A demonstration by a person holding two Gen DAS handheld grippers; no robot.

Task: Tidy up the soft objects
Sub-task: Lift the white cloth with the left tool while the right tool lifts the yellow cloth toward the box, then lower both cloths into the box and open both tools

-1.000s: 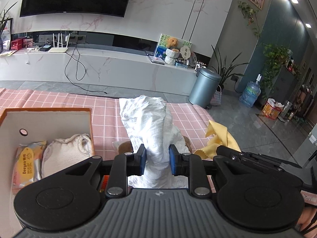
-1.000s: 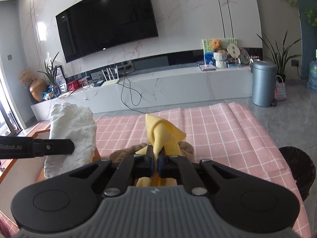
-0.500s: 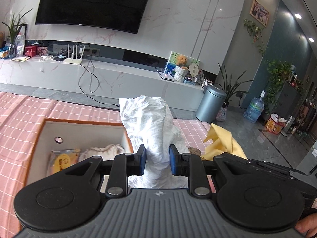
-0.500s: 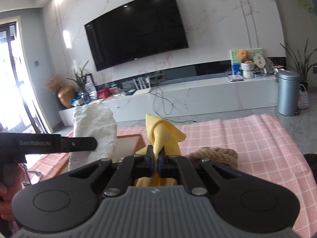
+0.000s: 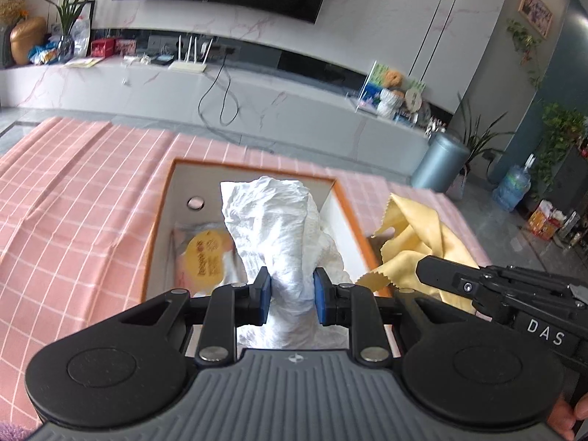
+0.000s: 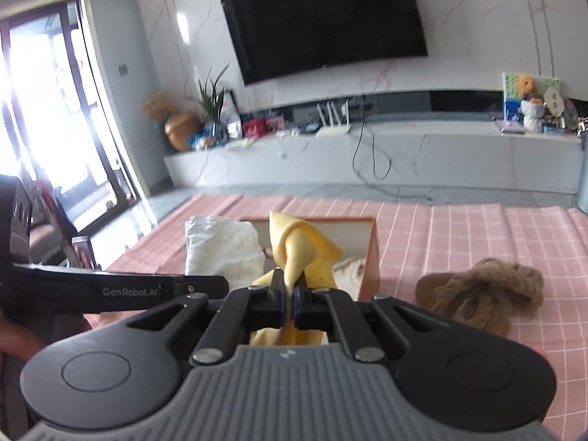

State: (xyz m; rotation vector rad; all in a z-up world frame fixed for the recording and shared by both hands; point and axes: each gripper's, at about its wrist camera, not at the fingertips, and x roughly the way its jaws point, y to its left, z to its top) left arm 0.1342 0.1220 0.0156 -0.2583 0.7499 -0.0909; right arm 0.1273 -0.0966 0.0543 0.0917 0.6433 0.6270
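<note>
My left gripper point(image 5: 292, 296) is shut on a crumpled white cloth point(image 5: 283, 231) and holds it over the open box point(image 5: 253, 169) with the orange rim. Inside the box lies a packet with a yellow label point(image 5: 205, 257). My right gripper point(image 6: 289, 296) is shut on a yellow cloth point(image 6: 297, 246), held just right of the white cloth point(image 6: 220, 250) and above the box point(image 6: 371, 257). The yellow cloth point(image 5: 415, 235) also shows in the left wrist view, over the box's right rim.
The table wears a pink checked tablecloth point(image 5: 73, 213). A coil of brown rope point(image 6: 481, 290) lies on it right of the box. Beyond the table stand a white TV bench point(image 5: 220, 95) and a grey bin point(image 5: 439, 163).
Both grippers have swung left with their cloths, from the table's right part to over the box. The white cloth now hangs over the box's inside.
</note>
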